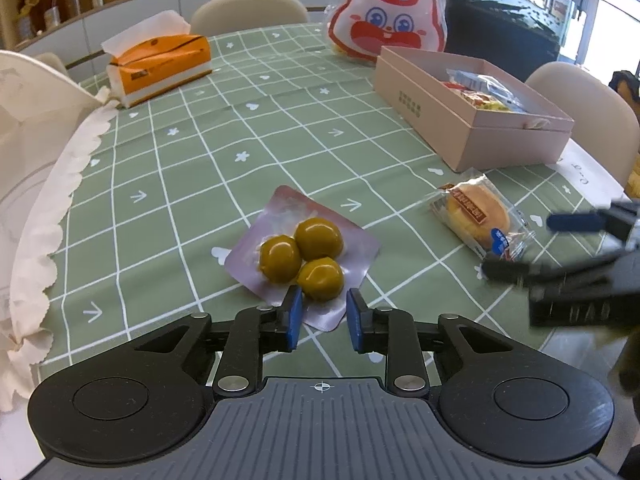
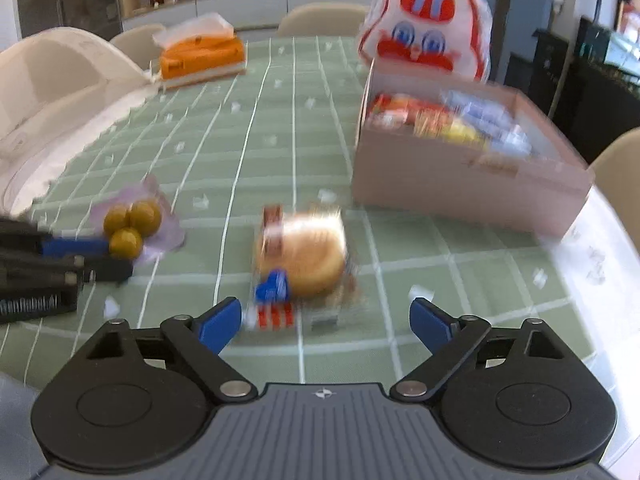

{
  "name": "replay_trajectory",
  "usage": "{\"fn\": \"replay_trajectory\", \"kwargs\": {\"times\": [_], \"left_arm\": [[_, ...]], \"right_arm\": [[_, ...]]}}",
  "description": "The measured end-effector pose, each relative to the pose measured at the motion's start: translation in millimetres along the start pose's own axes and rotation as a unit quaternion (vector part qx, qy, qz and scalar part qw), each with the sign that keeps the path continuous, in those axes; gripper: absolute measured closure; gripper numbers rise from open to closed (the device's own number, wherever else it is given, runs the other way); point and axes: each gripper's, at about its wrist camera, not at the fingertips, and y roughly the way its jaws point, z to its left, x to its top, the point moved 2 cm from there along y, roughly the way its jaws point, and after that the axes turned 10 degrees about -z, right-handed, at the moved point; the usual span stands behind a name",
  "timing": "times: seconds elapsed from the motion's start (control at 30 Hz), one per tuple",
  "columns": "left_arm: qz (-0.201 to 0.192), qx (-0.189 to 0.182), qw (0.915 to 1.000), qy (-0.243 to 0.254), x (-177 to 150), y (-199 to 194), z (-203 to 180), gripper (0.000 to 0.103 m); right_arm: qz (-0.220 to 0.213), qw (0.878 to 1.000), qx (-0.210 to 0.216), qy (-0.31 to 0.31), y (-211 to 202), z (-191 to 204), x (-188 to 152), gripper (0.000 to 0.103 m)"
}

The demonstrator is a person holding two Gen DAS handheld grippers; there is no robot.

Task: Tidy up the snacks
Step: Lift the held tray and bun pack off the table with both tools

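A purple pack with three green balls (image 1: 304,256) lies on the green checked tablecloth (image 1: 224,140). My left gripper (image 1: 323,316) stands narrowly open, and the pack's near corner lies between its blue pads without being pinched. To the right lies a clear-wrapped bun packet (image 1: 476,212). In the blurred right wrist view that bun packet (image 2: 304,252) sits just ahead of my right gripper (image 2: 326,320), whose jaws stand wide open on either side of its near end. The left gripper (image 2: 100,258) shows beside the green balls (image 2: 132,224). The right gripper (image 1: 536,246) enters at the right edge.
A pink open box (image 1: 460,120) with several wrapped snacks (image 1: 480,92) stands at the back right. Behind it sits a rabbit-face bag (image 1: 388,12). An orange tissue box (image 1: 160,68) is at the back left, a white lace-edged cover (image 1: 40,140) at the left. Beige chairs ring the table.
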Motion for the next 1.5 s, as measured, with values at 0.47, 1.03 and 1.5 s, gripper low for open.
{"fn": "replay_trajectory", "kwargs": {"times": [0.47,1.03,1.5], "left_arm": [[0.002,-0.012,0.9999,-0.007,-5.8,-9.1,-4.7,0.089],[0.013,-0.044,0.9989,-0.008,-10.5,-13.6,-21.0,0.092],[-0.008,-0.061,0.9952,-0.076,-5.8,-27.5,-3.6,0.090]], "right_arm": [[0.040,0.998,0.047,0.024,24.1,-5.0,21.9,0.046],[0.046,0.998,0.045,0.001,-23.5,-16.9,-0.5,0.051],[0.028,0.999,0.026,-0.003,-24.9,-10.3,-8.3,0.049]]}}
